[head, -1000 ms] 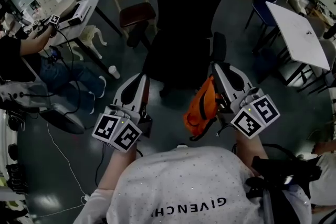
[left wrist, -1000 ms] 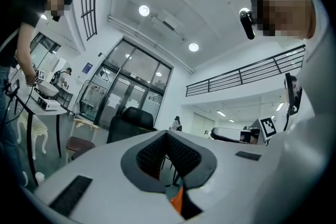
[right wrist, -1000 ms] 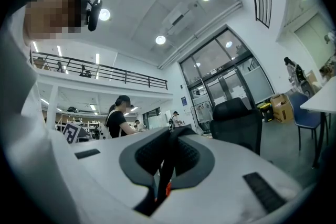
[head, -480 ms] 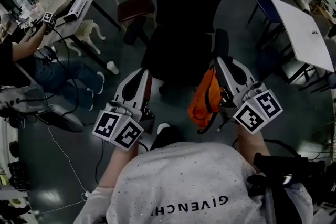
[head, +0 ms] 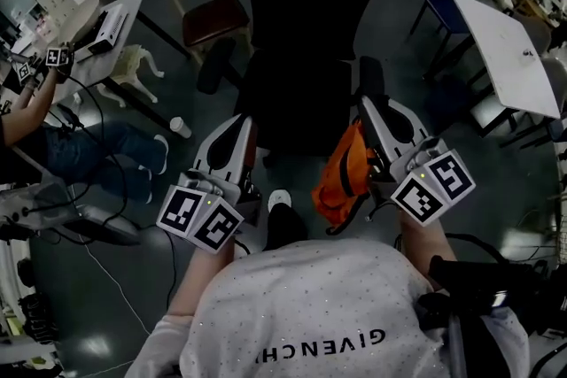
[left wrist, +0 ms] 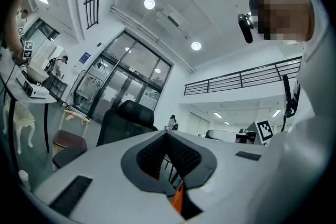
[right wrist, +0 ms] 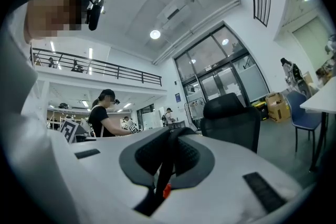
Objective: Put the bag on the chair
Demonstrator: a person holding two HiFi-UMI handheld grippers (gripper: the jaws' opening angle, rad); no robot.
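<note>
The chair point(head: 306, 22) at 12 o'clock sits slightly nearer than a second ago, so the approach is judged under way. The right claw point(right wrist: 169, 136) stays clamped on the strap point(right wrist: 166, 168) of the bag point(head: 341, 177), which hangs short of the seat. The left claw point(left wrist: 167, 136) is closed and empty.

The bag point(head: 341, 181) is orange. The chair point(head: 306, 31) is black. The left gripper point(head: 241, 127) and right gripper point(head: 370, 106) are white with grey pads and black-and-white square markers. The table point(head: 505, 49) is white.

Left claw point(head: 242, 125) closed, right claw point(head: 366, 107) clamped
</note>
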